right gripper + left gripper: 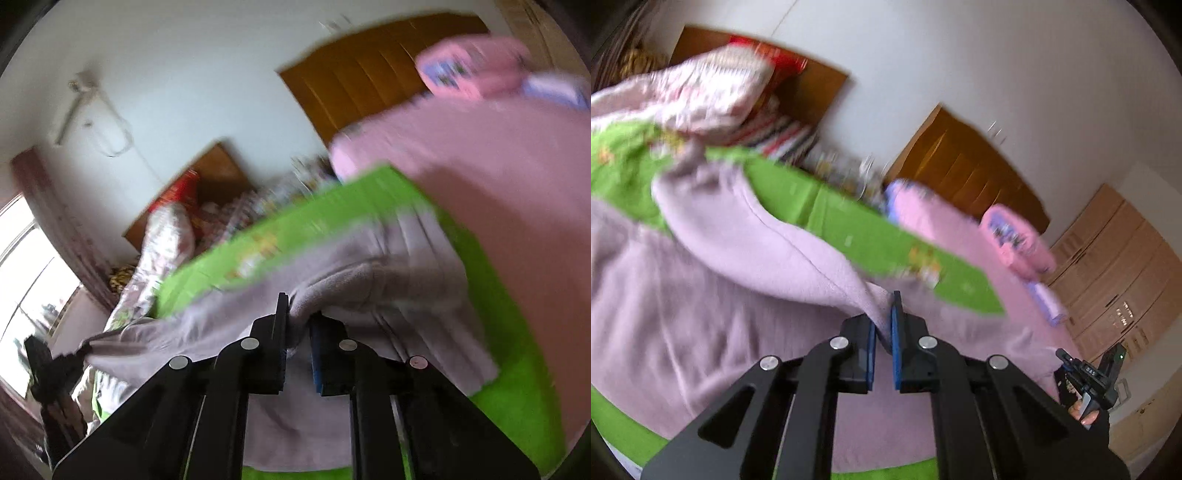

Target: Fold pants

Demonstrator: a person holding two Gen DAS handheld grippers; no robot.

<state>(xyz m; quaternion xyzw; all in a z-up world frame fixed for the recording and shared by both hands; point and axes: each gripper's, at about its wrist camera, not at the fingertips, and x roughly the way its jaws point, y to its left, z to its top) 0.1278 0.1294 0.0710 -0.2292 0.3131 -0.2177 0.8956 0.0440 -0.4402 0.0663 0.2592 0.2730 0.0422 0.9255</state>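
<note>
The pale lilac fleece pants (713,258) lie over a green bed sheet (827,214). My left gripper (884,314) is shut on an edge of the pants and lifts it off the bed. My right gripper (297,317) is shut on another edge of the same pants (369,280), with cloth bunched between its blue pads. The right gripper also shows at the lower right of the left wrist view (1086,376). The left gripper shows at the lower left of the right wrist view (55,365), holding the stretched cloth. Both views are blurred by motion.
A pink blanket (945,225) and a pink pillow (1015,240) lie on the far side of the bed. A floral quilt (709,96) is piled by the wooden headboard (820,88). Wooden cupboards (1115,266) and a door (964,166) line the wall. A window (26,266) is at left.
</note>
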